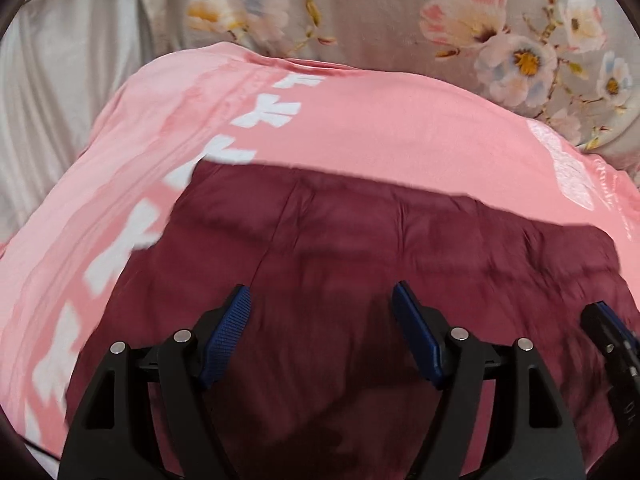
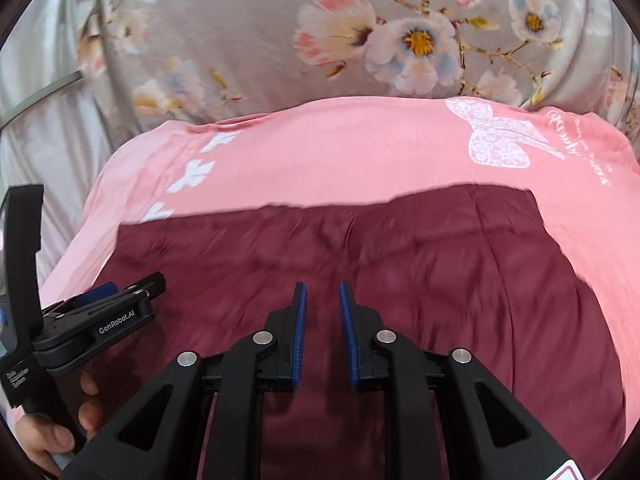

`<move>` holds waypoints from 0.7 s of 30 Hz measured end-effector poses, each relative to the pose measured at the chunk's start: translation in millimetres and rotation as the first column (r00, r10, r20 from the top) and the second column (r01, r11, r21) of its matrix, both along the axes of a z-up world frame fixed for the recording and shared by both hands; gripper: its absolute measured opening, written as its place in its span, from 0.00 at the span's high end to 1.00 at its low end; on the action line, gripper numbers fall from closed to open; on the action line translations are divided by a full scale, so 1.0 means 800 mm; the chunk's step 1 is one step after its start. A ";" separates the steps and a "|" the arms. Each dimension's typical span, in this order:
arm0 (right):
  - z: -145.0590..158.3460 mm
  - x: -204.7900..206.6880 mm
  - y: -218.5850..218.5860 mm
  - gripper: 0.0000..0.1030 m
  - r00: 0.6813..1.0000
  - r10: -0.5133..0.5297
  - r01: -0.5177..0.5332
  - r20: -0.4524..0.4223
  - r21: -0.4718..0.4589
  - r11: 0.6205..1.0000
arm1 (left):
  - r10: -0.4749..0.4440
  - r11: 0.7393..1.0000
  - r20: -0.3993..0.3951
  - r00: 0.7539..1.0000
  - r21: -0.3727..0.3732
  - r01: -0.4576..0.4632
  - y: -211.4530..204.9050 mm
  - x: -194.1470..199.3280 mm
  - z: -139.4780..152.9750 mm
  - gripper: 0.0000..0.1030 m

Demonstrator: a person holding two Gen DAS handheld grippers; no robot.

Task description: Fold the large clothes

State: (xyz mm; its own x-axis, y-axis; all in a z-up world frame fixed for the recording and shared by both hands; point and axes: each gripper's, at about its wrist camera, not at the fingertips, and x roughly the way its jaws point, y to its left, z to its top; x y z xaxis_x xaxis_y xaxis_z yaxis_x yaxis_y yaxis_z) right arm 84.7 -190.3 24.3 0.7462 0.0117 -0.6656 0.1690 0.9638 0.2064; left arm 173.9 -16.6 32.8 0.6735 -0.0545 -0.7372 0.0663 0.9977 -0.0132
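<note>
A maroon garment (image 1: 360, 240) (image 2: 400, 248) lies folded flat on top of a larger pink garment (image 1: 380, 128) (image 2: 340, 152) with white lettering and a white butterfly print (image 2: 496, 136). My left gripper (image 1: 320, 292) hovers over the maroon cloth near its front part, jaws wide open with nothing between them. My right gripper (image 2: 323, 286) is over the same cloth just to the right, its blue pads a narrow gap apart with no fabric between them. Each gripper shows at the edge of the other's view: the right gripper (image 1: 604, 320), and the left gripper (image 2: 120, 292) held by a hand (image 2: 52, 436).
Both garments rest on a grey floral bedsheet (image 1: 380, 12) (image 2: 240, 40) that stretches beyond them at the far side. Plain pale grey fabric (image 1: 60, 80) lies to the left of the pink garment.
</note>
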 end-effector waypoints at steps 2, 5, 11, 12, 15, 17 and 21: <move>-0.004 -0.017 0.011 0.83 1.000 0.003 -0.003 -0.005 -0.008 1.000 | 0.001 1.000 -0.011 1.000 -0.026 -0.001 0.004 -0.021 -0.003 0.31; -0.017 -0.031 0.025 0.83 0.999 0.005 -0.006 -0.037 -0.014 1.000 | 0.002 1.000 -0.006 1.000 -0.023 -0.002 0.002 -0.044 -0.013 0.31; -0.039 -0.033 0.034 0.83 0.996 -0.008 0.004 -0.088 -0.052 0.999 | 0.002 0.998 0.023 1.000 0.059 -0.003 -0.012 -0.056 -0.034 0.30; -0.041 -0.032 0.035 0.83 0.995 -0.010 0.005 -0.099 -0.054 0.999 | 0.002 0.998 0.021 1.000 0.063 -0.003 -0.011 -0.055 -0.035 0.30; -0.045 -0.029 0.034 0.83 0.993 -0.010 0.004 -0.116 -0.054 0.999 | 0.002 0.998 0.009 1.000 0.066 -0.002 -0.012 -0.053 -0.039 0.29; -0.046 -0.029 0.034 0.83 0.993 -0.011 0.005 -0.120 -0.052 0.999 | 0.002 0.997 0.004 1.000 0.076 -0.002 -0.014 -0.052 -0.041 0.29; -0.049 -0.029 0.033 0.83 0.992 -0.011 0.004 -0.125 -0.048 0.999 | 0.003 0.995 -0.002 1.000 0.098 -0.003 -0.017 -0.051 -0.043 0.29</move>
State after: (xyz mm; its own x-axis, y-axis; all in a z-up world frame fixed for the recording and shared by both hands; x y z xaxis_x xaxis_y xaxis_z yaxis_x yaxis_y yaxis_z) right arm 61.6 -164.2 -14.6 0.6567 -0.0278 -0.7537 0.1980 0.9706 0.1367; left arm 132.8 -30.2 -1.5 0.6723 0.0198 -0.7400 0.0637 0.9944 0.0844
